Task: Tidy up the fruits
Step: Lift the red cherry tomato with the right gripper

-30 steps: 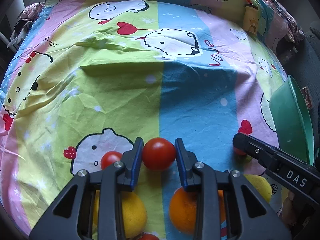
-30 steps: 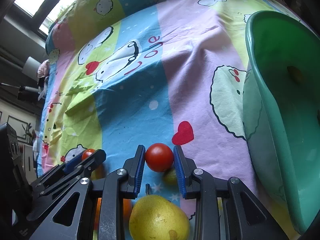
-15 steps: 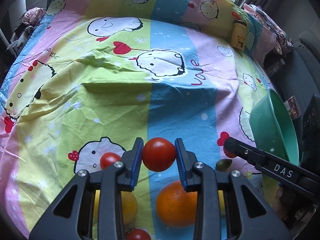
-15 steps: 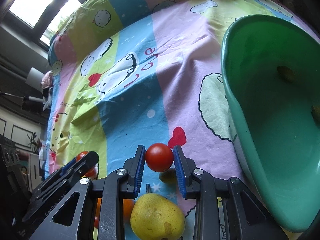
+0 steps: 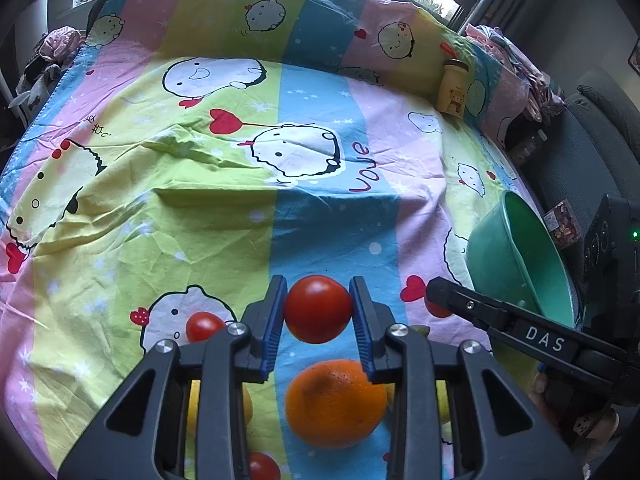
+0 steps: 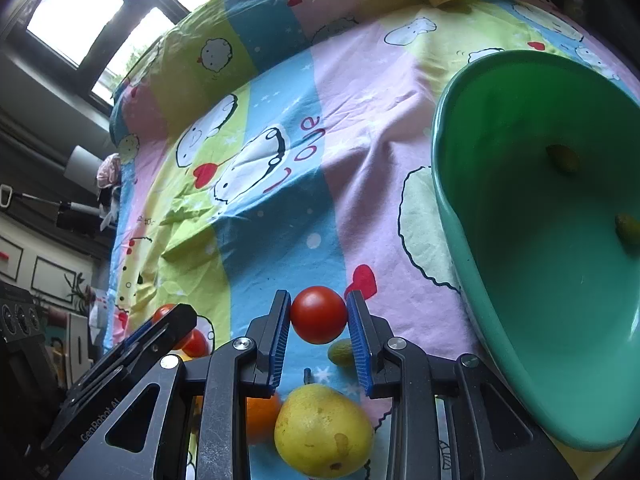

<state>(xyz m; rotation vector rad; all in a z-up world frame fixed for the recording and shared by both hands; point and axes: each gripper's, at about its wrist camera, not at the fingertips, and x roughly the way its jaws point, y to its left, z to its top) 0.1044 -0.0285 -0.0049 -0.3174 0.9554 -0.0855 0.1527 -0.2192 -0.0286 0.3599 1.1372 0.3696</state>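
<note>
While the left gripper (image 5: 318,310) is lifting its pinched tomato (image 5: 318,309) higher above the orange (image 5: 335,403), the right gripper (image 6: 319,322) is still clamping another tomato (image 6: 319,314) beside the bowl (image 6: 500,280).

A home, most likely a bedroom. Bed covered by a cartoon-print sheet (image 5: 224,208) in pink, yellow-green and blue stripes, with hearts and the word "Love". Windows (image 6: 76,20) behind the head of the bed. Bundled clothes (image 5: 52,46) at one far corner, framed pictures (image 6: 52,276) on a wall, a dark upholstered seat (image 5: 592,148) beside the bed. Yellow bear-print cup (image 5: 452,88) on the sheet.
</note>
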